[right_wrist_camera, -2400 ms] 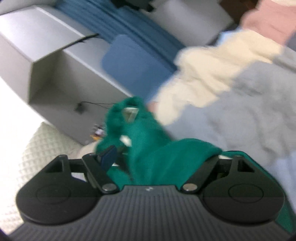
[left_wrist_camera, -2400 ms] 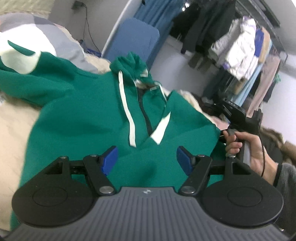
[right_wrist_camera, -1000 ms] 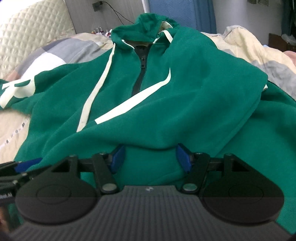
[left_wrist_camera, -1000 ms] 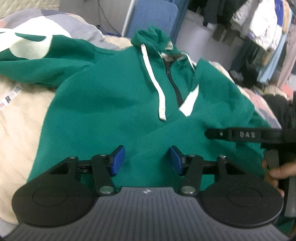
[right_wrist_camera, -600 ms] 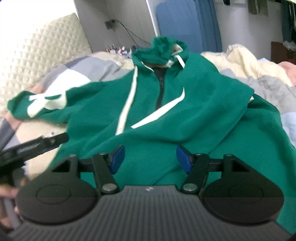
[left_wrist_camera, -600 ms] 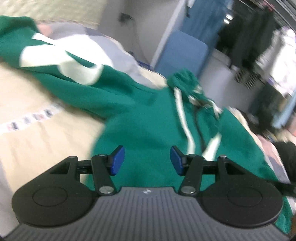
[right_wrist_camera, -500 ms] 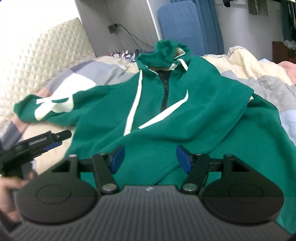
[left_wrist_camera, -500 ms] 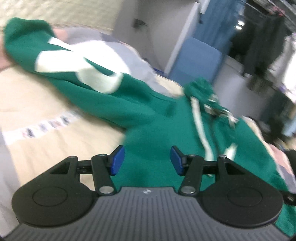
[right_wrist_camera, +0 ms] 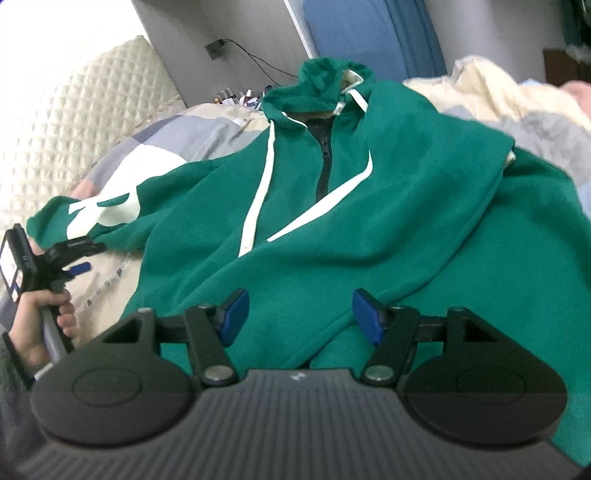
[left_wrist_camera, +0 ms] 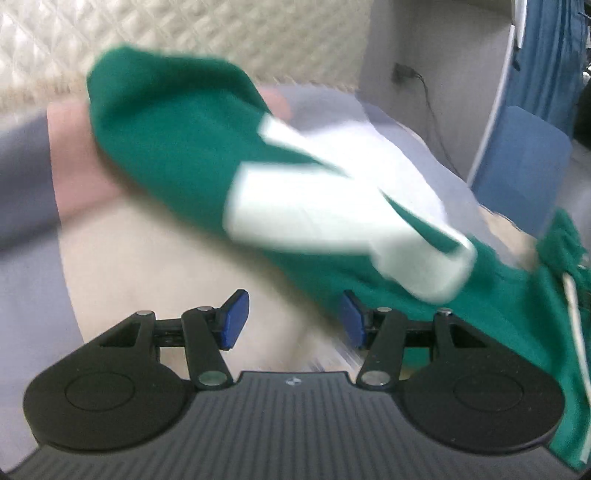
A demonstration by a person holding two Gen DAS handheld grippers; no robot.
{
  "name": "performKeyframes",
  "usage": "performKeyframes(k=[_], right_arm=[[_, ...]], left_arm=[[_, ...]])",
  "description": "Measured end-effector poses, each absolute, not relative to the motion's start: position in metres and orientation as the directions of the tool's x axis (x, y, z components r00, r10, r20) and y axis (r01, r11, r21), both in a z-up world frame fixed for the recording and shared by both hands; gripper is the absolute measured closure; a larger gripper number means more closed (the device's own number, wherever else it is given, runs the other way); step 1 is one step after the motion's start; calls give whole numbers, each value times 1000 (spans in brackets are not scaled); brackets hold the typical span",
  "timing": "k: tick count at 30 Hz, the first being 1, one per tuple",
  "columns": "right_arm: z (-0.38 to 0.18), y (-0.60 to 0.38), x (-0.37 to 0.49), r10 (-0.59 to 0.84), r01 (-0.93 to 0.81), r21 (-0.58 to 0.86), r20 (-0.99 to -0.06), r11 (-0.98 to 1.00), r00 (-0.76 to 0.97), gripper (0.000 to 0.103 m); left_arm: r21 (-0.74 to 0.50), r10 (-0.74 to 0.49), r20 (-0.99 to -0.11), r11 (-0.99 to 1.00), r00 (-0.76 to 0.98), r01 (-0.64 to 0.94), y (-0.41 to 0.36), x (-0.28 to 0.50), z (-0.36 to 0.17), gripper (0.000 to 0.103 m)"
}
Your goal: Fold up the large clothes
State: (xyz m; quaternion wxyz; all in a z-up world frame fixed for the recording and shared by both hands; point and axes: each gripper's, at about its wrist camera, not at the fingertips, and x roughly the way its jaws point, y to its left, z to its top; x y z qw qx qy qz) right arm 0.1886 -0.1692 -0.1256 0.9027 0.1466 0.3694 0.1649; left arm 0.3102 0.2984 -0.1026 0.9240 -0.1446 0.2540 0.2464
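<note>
Hoodie: one green garment, front up on the bed, long axis running from the hem at the right gripper to the hood at the far wall. Right gripper jaws stand wide above the hem, gripping nothing. Left gripper jaws stand wide, empty, just before the outstretched sleeve, which points toward the quilted headboard. Two white drawstrings flank one dark zipper. The patchwork bedding is beige and grey; a blue panel leans against the wall.
</note>
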Motion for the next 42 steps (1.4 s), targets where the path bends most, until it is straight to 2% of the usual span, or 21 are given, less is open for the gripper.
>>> performKeyframes(k=[3, 6, 10, 16, 21, 23, 25, 26, 27, 29, 30, 36, 39, 42], right_arm=[[-133, -170, 199, 420, -173, 418, -623, 892, 660, 37], [-139, -170, 209, 444, -151, 466, -621, 872, 646, 37], [-142, -167, 221, 447, -138, 479, -624, 867, 641, 37], [-145, -164, 230, 449, -117, 493, -635, 862, 629, 37], [-150, -163, 234, 441, -113, 481, -651, 869, 618, 38], [-149, -162, 235, 441, -112, 482, -651, 869, 617, 38], [-149, -161, 237, 444, -114, 484, -651, 868, 615, 37], [-149, -161, 238, 446, -115, 485, -651, 867, 614, 37], [-149, -161, 238, 448, -116, 487, -650, 866, 613, 37], [-149, -162, 240, 452, -117, 491, -649, 863, 613, 37], [-148, -162, 240, 454, -119, 493, -646, 862, 613, 37], [-141, -170, 235, 456, -130, 495, -625, 859, 634, 37], [-134, -176, 228, 449, -133, 493, -606, 860, 656, 37], [-124, -181, 221, 448, -144, 492, -586, 859, 675, 37]], left_arm=[[-122, 437, -562, 796, 702, -593, 339, 324, -88, 43], [-135, 456, -547, 780, 702, -612, 373, 331, -71, 43], [-225, 449, -494, 761, 745, -608, 401, 338, -46, 42], [-465, 415, -465, 637, 782, -615, 422, 358, -33, 34], [-419, 441, -517, 617, 733, -667, 413, 395, -34, 33], [-355, 462, -559, 616, 688, -703, 409, 411, -33, 33], [-303, 478, -589, 616, 651, -727, 407, 421, -36, 43], [-275, 485, -605, 616, 631, -738, 405, 425, -36, 55], [-249, 488, -622, 618, 612, -746, 403, 427, -37, 73], [-221, 488, -632, 630, 602, -744, 399, 428, -32, 88], [-210, 491, -628, 640, 604, -739, 395, 426, -28, 91], [-92, 510, -534, 758, 674, -646, 344, 410, 31, 93], [34, 518, -462, 822, 721, -568, 295, 398, 65, 93], [156, 473, -378, 880, 796, -449, 233, 379, 94, 93]])
